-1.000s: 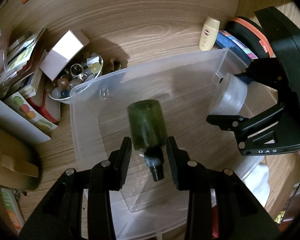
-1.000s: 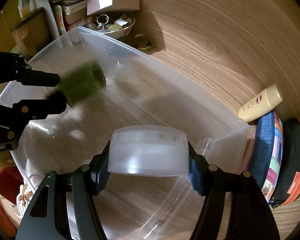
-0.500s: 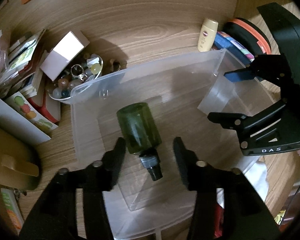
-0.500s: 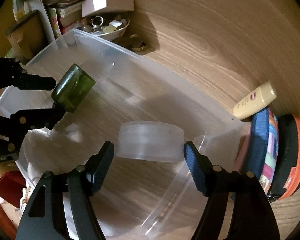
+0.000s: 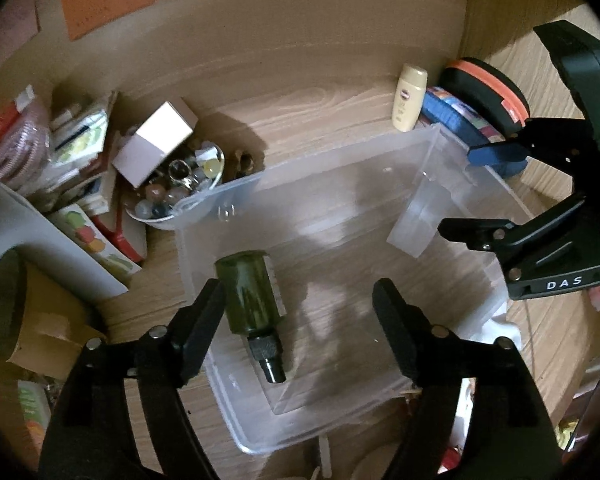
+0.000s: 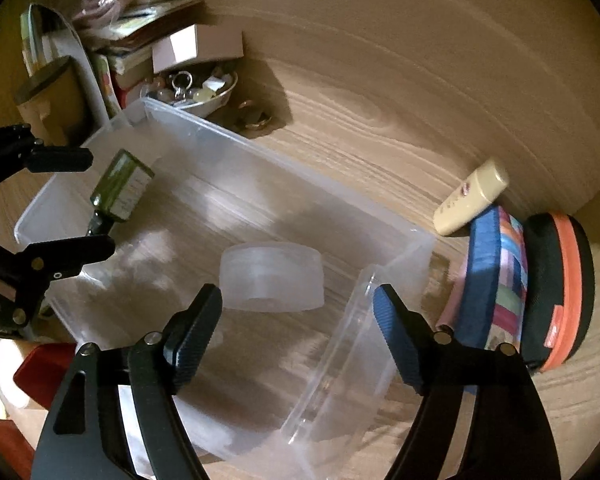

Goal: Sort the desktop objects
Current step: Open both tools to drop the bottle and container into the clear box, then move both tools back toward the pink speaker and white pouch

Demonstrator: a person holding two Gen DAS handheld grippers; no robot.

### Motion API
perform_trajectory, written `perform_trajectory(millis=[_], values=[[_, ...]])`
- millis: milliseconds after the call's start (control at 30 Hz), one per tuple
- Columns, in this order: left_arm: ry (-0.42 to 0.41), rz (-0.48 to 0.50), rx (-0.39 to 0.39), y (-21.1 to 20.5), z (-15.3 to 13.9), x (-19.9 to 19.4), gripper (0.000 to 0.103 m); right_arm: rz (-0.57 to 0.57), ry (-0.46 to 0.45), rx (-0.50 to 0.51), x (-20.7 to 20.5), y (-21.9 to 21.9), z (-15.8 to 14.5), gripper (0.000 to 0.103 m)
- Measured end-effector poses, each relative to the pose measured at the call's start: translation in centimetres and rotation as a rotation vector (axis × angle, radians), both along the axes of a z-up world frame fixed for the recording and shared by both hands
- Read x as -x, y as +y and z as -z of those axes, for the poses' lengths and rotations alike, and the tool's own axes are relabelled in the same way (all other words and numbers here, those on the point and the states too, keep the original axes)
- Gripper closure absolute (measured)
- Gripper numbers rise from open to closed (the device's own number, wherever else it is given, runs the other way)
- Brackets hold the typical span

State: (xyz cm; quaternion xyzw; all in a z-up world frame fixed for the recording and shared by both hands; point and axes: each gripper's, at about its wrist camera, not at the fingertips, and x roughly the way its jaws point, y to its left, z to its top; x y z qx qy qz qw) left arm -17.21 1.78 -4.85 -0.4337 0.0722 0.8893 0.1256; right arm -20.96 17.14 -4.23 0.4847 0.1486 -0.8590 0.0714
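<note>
A clear plastic bin (image 5: 204, 216) (image 6: 260, 152) sits on the wooden desk. A dark green bottle (image 5: 252, 300) (image 6: 120, 190) with a black cap lies inside it at the left. A roll of clear tape (image 6: 272, 278) (image 5: 418, 226) lies inside at the right. My left gripper (image 5: 300, 332) is open above the bin, the bottle just inside its left finger; it also shows in the right wrist view (image 6: 80, 204). My right gripper (image 6: 298, 332) is open and empty just above the tape; it also shows in the left wrist view (image 5: 480, 192).
A cream tube (image 5: 409, 98) (image 6: 470, 198), a blue patterned case (image 6: 494, 276) and a black-and-orange case (image 6: 560, 292) lie right of the bin. A bowl of trinkets (image 5: 180, 196), a white box (image 5: 156, 144) and stacked books (image 5: 80, 152) crowd the left.
Both grippers opened and drew back. The green bottle dropped from the left gripper and the tape roll from the right; both now lie in the bin.
</note>
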Motion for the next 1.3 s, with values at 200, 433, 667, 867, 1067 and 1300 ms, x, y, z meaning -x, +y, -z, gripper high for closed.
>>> perform_trajectory(millis=[200, 433, 667, 867, 1067, 1300], values=[[0.059, -0.011, -0.009, -0.5, -1.6, -1.6, 0.014, 0.007, 0.070, 0.040, -2.2, -0.3, -2.5, 0.026], [0.115, -0.019, -0.004, -0.7, -3.3, -3.9, 0.011, -0.006, 0.164, 0.071, -5.7, -1.5, -5.0, 0.021], [0.166, -0.037, -0.006, -1.5, -4.8, -6.4, 0.009, -0.010, 0.244, 0.084, -9.0, -1.9, -6.8, 0.018], [0.209, -0.066, 0.002, -2.9, -5.5, -8.8, 0.008, -0.007, 0.286, 0.092, -11.3, -2.2, -7.7, 0.017], [0.228, -0.084, 0.002, -4.0, -5.4, -10.9, 0.007, -0.010, 0.319, 0.098, -13.1, -2.4, -8.0, 0.017], [0.206, -0.097, -0.017, -5.4, -4.0, -12.5, 0.007, -0.001, 0.322, 0.105, -14.2, -2.6, -7.2, 0.017]])
